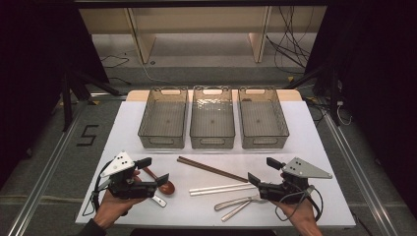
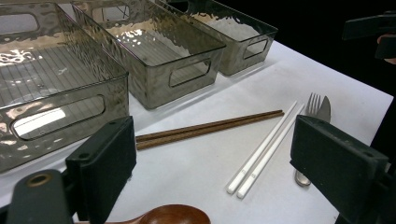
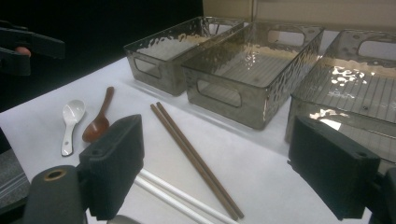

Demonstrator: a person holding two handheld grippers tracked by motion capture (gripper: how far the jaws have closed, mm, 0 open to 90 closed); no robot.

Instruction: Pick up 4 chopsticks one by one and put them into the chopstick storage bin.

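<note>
Left gripper (image 1: 153, 169): you held it over the near left part of the table, jaws spread wide with nothing between them.
Right gripper (image 1: 262, 170): you held it over the near right part, jaws just as wide and empty.
Wooden spoon (image 1: 162, 183): it lay just under your left gripper, its bowl below the jaws.
White spoon (image 3: 71, 122): it lay beside the wooden spoon, near the table's left edge.
Brown chopsticks (image 1: 211, 168): they lay as a pair, slanting across the middle between your grippers.
White chopsticks (image 1: 222, 189): they lay side by side, just nearer you than the brown pair.
Fork and knife (image 1: 238, 203): they lay near your right gripper, handles toward you.
Three clear bins (image 1: 212, 118): they stood in a row at the far side.
Table (image 1: 314, 142): its top was white.
</note>
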